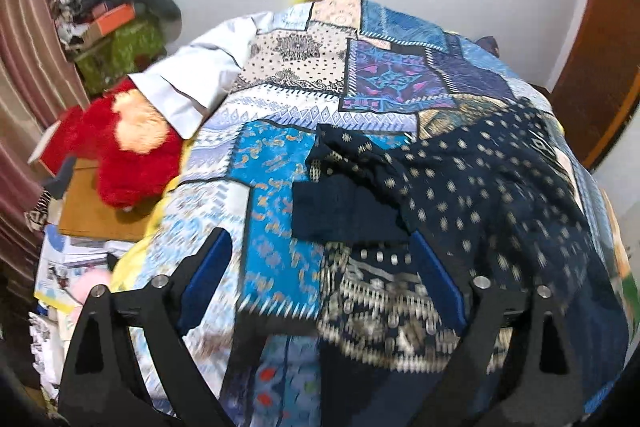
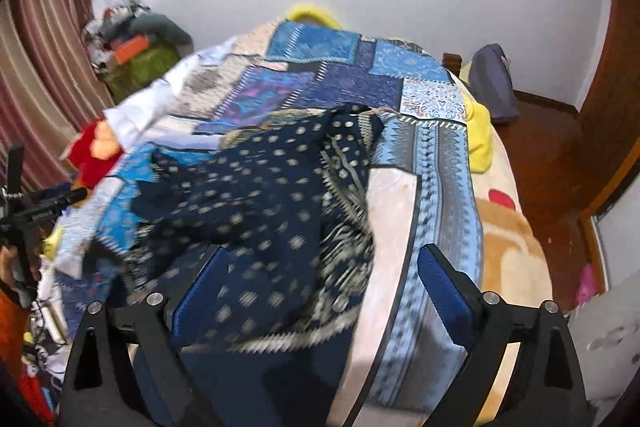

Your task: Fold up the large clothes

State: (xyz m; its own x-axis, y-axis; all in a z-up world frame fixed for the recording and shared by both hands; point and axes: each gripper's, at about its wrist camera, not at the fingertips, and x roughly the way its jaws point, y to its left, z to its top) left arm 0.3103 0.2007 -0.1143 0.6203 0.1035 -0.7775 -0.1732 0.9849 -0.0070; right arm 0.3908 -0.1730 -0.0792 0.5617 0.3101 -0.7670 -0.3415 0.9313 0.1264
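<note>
A large dark navy garment [image 1: 472,179] with small pale dots and a patterned gold border lies rumpled on a bed covered by a blue patchwork spread [image 1: 304,67]. In the left wrist view my left gripper [image 1: 322,259] hovers above the garment's near edge, open, its blue pads wide apart with nothing pinched. The right wrist view shows the same garment [image 2: 256,195] spread across the bed's middle. My right gripper [image 2: 320,271] stands open above its near hem, and the cloth lies below the pads, apart from them. Both pictures are blurred.
A white shirt [image 1: 192,83] lies at the bed's far left. A red plush toy [image 1: 132,151] sits beside it, and cluttered boxes [image 1: 116,39] stand by a striped curtain. A yellow blanket [image 2: 480,135] hangs at the right edge above a wooden floor [image 2: 548,155] with a grey bag [image 2: 492,83].
</note>
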